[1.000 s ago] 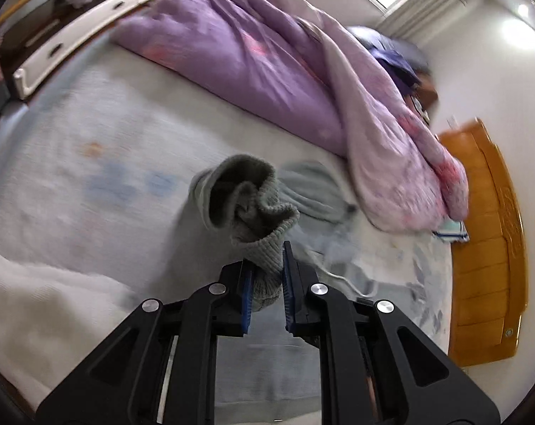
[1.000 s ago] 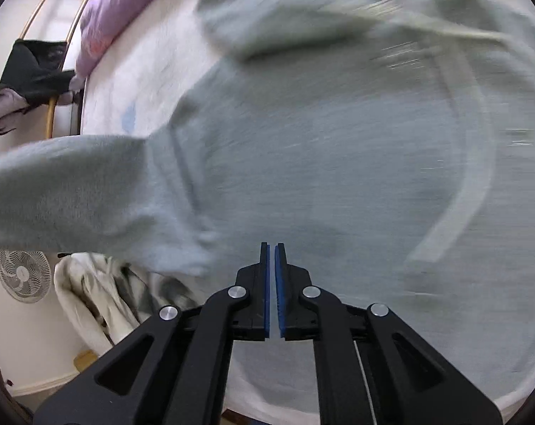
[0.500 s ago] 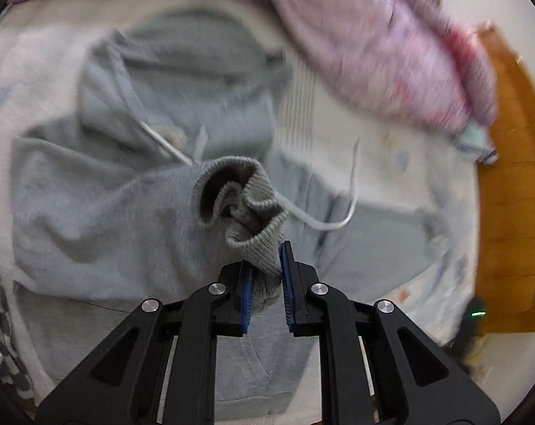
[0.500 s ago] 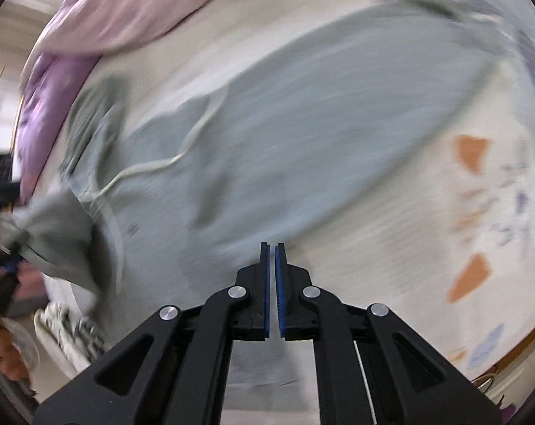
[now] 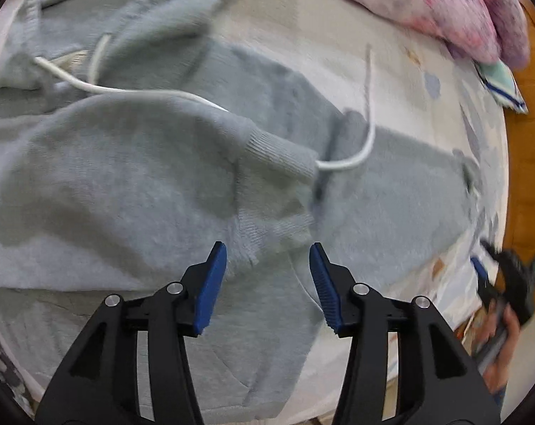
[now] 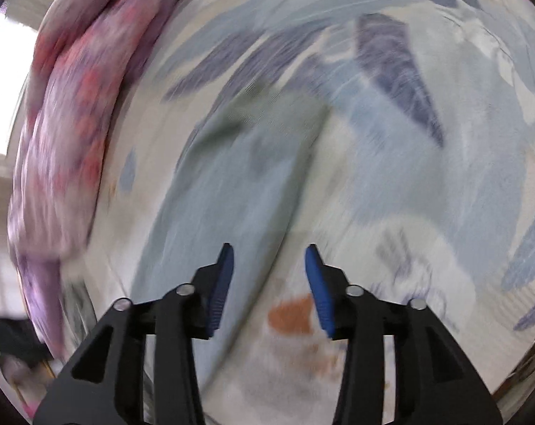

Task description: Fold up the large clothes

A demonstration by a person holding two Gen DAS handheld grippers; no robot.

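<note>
A grey hoodie (image 5: 125, 184) lies spread on the bed, one sleeve folded across its chest with the ribbed cuff (image 5: 281, 156) near the middle. A white drawstring (image 5: 125, 90) runs over it. My left gripper (image 5: 267, 276) is open and empty just above the hoodie, below the cuff. My right gripper (image 6: 269, 276) is open and empty over the hoodie's other sleeve (image 6: 232, 184), which lies stretched on the patterned sheet; this view is blurred. The right gripper also shows at the left wrist view's right edge (image 5: 480, 269).
A purple-pink quilt (image 5: 444, 3) is bunched along the far side of the bed and shows at the left in the right wrist view (image 6: 65, 124). The floral bedsheet (image 6: 427, 141) lies under everything. A wooden bed board (image 5: 529, 163) stands at the right.
My left gripper carried the sleeve cuff across the hoodie, opened and let it go onto the chest. My right gripper swung to the other sleeve and opened.
</note>
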